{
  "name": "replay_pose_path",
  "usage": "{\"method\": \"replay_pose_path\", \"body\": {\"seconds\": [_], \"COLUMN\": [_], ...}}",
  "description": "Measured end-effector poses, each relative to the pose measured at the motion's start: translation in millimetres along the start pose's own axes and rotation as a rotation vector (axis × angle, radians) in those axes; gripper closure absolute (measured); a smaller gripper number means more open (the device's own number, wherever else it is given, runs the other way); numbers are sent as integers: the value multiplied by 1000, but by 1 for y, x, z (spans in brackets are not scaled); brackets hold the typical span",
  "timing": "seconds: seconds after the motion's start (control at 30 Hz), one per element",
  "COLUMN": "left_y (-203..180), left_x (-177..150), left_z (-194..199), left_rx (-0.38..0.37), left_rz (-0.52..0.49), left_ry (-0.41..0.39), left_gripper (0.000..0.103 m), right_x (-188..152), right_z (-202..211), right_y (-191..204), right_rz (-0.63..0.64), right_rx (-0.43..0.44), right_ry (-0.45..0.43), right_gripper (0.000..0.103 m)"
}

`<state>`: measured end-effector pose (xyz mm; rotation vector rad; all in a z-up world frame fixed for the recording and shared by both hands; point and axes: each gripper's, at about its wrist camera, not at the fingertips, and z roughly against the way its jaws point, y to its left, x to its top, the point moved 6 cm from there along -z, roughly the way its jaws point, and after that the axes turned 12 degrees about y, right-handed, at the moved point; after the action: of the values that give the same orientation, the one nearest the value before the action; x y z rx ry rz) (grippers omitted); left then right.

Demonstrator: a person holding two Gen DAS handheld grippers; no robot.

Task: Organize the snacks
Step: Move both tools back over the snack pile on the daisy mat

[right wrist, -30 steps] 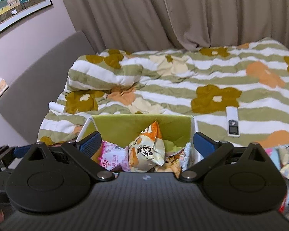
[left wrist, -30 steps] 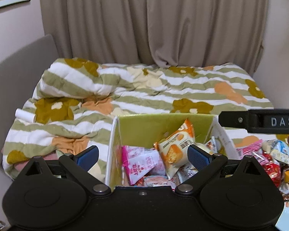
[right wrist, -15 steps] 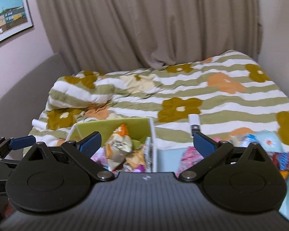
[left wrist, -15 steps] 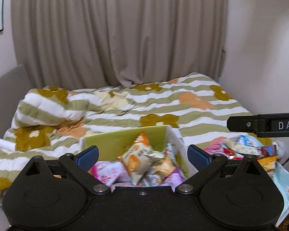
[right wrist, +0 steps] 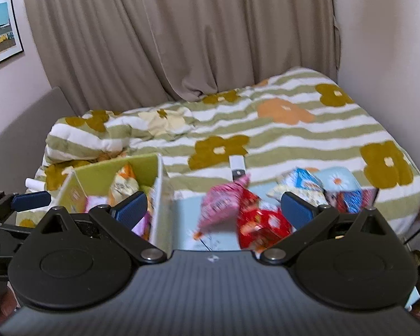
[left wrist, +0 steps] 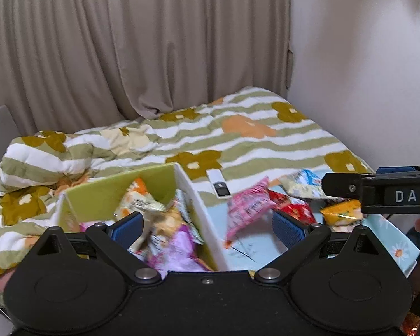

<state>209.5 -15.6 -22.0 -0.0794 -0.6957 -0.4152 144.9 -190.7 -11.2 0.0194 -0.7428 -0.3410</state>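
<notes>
My left gripper (left wrist: pixel 207 226) hangs with jaws wide and empty over the green box (left wrist: pixel 112 190) of snack packets at ten o'clock. My right gripper (right wrist: pixel 214 210), equally spread, faces loose snacks (right wrist: pixel 261 224) at one o'clock on the bed (right wrist: pixel 294 140).

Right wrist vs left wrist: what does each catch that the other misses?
Only right wrist: the framed picture on the wall and the left gripper seen from the side.
Only left wrist: the right gripper crossing the frame, and the yellow packet.
Both: the green box holding snacks, the pink packet, the white remote and the floral quilt.
</notes>
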Motion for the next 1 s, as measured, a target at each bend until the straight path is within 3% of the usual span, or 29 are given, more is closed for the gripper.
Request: {"method": "replay_pose_path", "body": {"seconds": [0.33, 0.47, 0.7, 0.83, 1.0], "left_y": [-62, -84, -124, -138, -148], "left_x": [-25, -36, -49, -60, -76], "left_z": [-43, -61, -94, -119, -146], "left_rx": [52, 41, 50, 6, 63], "left_rz": [-58, -98, -236, -300, -389], "left_ry": [118, 150, 210, 307, 371], "left_gripper": [3, 3, 3, 3, 3], "right_x": [-21, -29, -43, -45, -49], "right_z": [-26, -42, -67, -79, -96], "right_y": [-73, -104, -150, -165, -176], "right_rz": [-26, -49, -95, -114, -123], "right_rx": [-39, -63, -81, -68, -71], "right_ry": [102, 148, 212, 253, 293], "right_gripper": [0, 0, 0, 0, 0]}}
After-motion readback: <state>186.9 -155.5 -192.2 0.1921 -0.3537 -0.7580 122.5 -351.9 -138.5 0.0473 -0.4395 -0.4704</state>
